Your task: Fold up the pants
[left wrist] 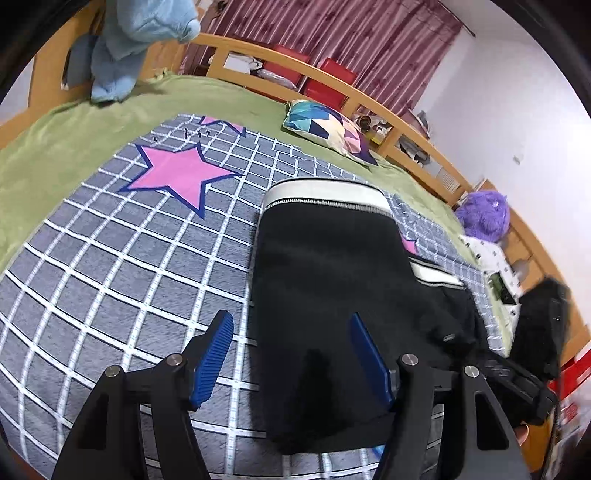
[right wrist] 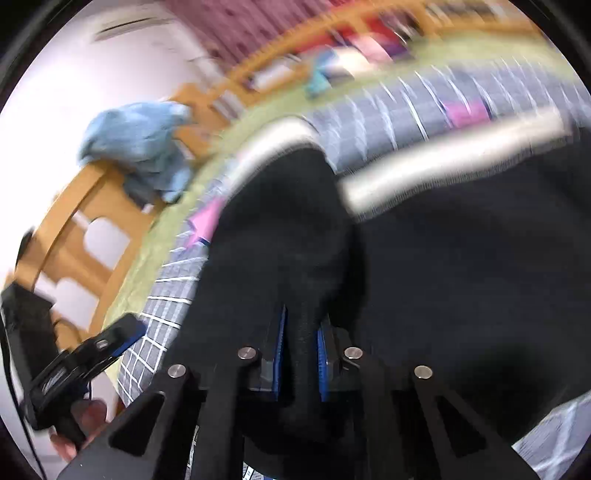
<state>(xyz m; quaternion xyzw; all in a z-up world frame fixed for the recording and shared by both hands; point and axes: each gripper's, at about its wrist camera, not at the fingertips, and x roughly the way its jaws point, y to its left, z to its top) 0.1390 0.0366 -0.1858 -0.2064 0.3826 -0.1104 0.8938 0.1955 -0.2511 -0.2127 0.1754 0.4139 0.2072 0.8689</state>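
Lying lengthwise on the grey checked blanket with pink stars [left wrist: 110, 266], the black knit pants with a white ribbed waistband [left wrist: 325, 266] run their long axis away from the left gripper [left wrist: 291, 354], waistband at the far end. That gripper's blue ribbed fingers [left wrist: 214, 354] are spread wide and hold nothing: the left finger hangs over bare blanket, the right one over the dark cloth, so the pants' left edge lies between them. A second black layer with its own white band trails off to the right of the main panel.

The right gripper [right wrist: 300, 354] has its blue pads pressed in on a bunched fold of the black fabric, pinching it. Its view is smeared with motion blur, so how high the fold is lifted I cannot tell. The right side is therefore the one with a hold on the garment; my guess is that the coming fold turns on this pinched fold crossing the panel toward the open left fingers.

The blanket covers a green sheet [left wrist: 55, 155] on a wooden-railed bed [left wrist: 236, 48]. On it sit a light blue plush toy [left wrist: 129, 40], a multicoloured geometric cushion [left wrist: 325, 129] and a purple fuzzy toy [left wrist: 484, 214]; dark red curtains [left wrist: 332, 33] hang behind.
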